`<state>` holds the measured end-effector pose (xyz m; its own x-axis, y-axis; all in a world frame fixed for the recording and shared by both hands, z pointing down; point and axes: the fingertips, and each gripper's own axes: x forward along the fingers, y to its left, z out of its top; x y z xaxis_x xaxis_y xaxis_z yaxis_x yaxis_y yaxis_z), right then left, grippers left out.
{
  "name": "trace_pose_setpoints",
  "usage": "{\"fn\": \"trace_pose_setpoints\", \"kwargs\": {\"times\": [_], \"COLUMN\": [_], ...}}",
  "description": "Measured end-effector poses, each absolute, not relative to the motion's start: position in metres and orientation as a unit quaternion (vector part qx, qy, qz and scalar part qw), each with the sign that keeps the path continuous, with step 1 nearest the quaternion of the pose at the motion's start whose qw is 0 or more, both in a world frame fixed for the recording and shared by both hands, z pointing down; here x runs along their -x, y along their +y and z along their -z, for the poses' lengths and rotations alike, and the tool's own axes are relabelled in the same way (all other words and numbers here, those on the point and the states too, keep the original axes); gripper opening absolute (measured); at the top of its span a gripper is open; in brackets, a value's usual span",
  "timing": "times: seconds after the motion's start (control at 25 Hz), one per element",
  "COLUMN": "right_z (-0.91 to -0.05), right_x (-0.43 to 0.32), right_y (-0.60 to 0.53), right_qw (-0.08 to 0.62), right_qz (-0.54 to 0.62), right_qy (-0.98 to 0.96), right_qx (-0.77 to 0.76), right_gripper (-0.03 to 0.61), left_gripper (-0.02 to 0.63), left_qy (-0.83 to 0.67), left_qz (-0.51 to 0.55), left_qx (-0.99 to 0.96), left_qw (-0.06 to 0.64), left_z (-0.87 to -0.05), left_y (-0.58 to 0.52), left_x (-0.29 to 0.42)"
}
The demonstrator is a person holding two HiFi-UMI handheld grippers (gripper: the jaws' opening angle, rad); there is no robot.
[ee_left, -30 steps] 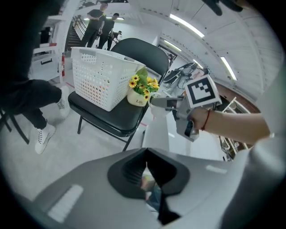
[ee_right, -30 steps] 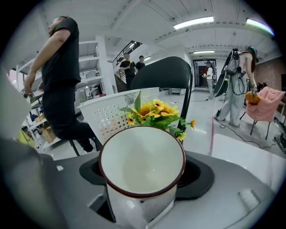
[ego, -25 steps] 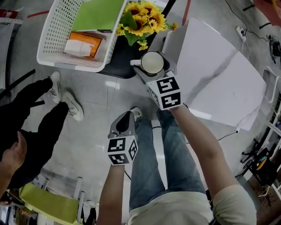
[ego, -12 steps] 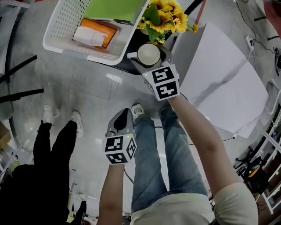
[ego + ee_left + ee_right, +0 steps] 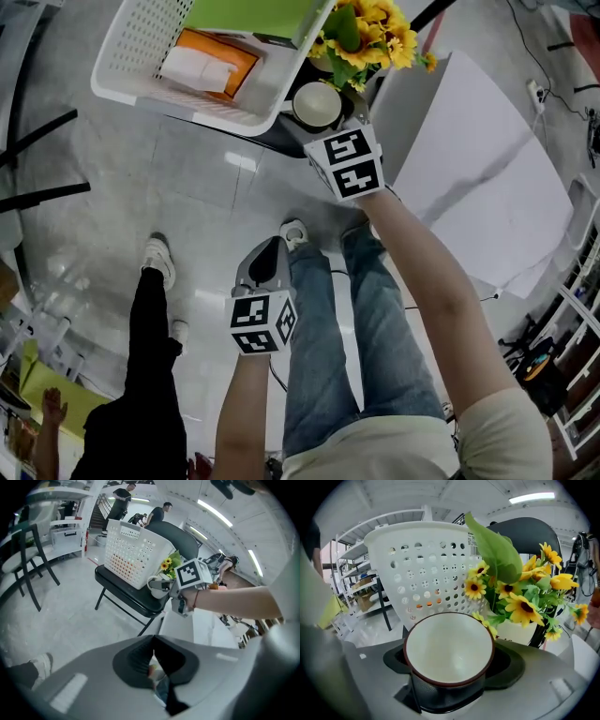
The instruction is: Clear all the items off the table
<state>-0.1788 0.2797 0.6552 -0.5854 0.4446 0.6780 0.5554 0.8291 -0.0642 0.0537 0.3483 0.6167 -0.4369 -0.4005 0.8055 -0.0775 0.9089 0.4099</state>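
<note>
My right gripper (image 5: 324,120) is shut on a cup (image 5: 318,103), cream inside with a brown rim and a dark outside. It holds the cup upright over the black chair seat (image 5: 274,139), between the white basket (image 5: 141,56) and the potted sunflowers (image 5: 370,28). In the right gripper view the cup (image 5: 449,646) fills the space between the jaws, with the basket (image 5: 422,569) and sunflowers (image 5: 520,597) just behind it. My left gripper (image 5: 265,267) hangs lower over the floor, shut and empty (image 5: 152,660). From the left gripper view the cup (image 5: 157,584) shows beside the basket (image 5: 133,552).
The basket holds an orange box (image 5: 211,61) and a green sheet (image 5: 248,14). A white table (image 5: 478,159) stands to the right of the chair. A person in black (image 5: 141,394) stands at the lower left. My own legs in jeans (image 5: 347,337) are below.
The right gripper carried the cup up the picture, over the chair and close beside the sunflowers. The left gripper barely shifted. The person in black moved toward the lower left.
</note>
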Motion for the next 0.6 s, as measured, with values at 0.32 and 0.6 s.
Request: {"fn": "trace_pose_setpoints", "kwargs": {"times": [0.32,0.6], "right_z": [-0.6600,-0.6600], "right_x": [0.1835,0.1823], "right_y": [0.2812,0.2822], "right_qw": [0.339,0.330], "right_qz": [0.091,0.090], "right_qy": [-0.888,-0.889], "right_qx": [0.297,0.304], "right_gripper": [0.407,0.409], "left_gripper": [0.009,0.009], "left_qy": [-0.833,-0.831], "left_qz": [0.159,0.157], "left_qx": [-0.139,-0.143], "left_qw": [0.512,0.513], "left_z": [-0.6203,-0.6198], "left_y": [0.3526,0.3469], "left_x": [-0.0533,-0.0550]}}
